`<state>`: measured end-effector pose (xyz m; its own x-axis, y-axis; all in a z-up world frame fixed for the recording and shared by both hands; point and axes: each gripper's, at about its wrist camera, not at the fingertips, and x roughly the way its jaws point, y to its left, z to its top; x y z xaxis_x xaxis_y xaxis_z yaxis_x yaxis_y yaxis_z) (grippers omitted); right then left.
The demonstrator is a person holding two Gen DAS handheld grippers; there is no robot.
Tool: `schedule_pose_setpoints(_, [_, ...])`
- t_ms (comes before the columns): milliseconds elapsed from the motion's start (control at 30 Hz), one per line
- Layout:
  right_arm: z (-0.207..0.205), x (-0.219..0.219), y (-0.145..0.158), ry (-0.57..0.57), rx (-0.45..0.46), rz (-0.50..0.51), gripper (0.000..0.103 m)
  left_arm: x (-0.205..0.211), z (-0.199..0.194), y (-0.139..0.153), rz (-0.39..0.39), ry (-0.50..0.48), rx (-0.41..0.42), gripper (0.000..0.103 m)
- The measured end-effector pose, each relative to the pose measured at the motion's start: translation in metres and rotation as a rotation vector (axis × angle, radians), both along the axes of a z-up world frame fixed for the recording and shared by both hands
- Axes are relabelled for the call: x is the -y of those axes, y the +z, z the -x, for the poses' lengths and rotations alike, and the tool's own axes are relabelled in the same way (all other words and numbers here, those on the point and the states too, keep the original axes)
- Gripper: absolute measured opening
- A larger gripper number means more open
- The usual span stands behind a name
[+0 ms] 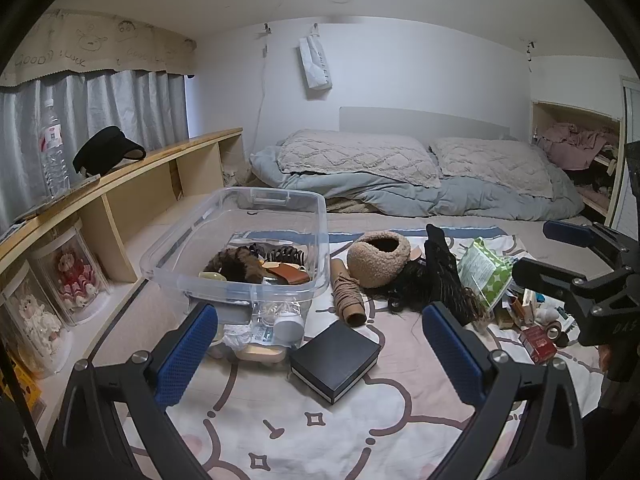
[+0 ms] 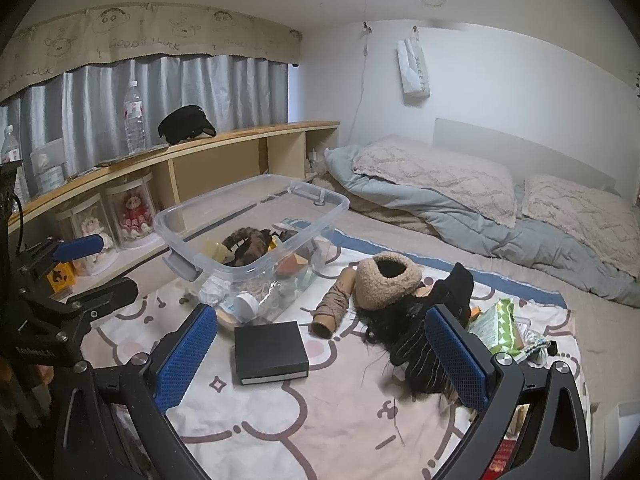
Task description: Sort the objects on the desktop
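The right gripper (image 2: 320, 344) is spread wide, holding nothing, above a patterned blanket (image 2: 320, 420). A black box (image 2: 270, 350) lies between its fingers, just beside a clear plastic bin (image 2: 320, 196). The left gripper (image 2: 96, 264) appears at left, open-jawed.

Two pillows (image 1: 420, 156) on a blue duvet (image 1: 440, 196); water bottle (image 1: 52, 148) on shelf (image 1: 160, 156).

Each tool is a black frame with two angled arms ending in long fingers faced with blue, diamond-textured pads. Round silver screws sit at the arm joints. The left tool (image 1: 320, 354) and the right tool (image 2: 322, 354) look alike. White lettering is printed on the black body of each, too blurred to read with confidence.
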<state>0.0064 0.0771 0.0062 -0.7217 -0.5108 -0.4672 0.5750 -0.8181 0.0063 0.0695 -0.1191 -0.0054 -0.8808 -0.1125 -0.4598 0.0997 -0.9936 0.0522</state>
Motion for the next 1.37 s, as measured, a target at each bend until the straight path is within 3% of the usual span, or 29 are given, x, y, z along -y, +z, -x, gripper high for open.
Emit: schedule_pose_setpoints(1367, [-0.0001,0.0029,-0.0049,0.005,0.010,-0.013,0.103,0.0007,-0.0013,0.0012,-0.004,0.003,0.001,0.103])
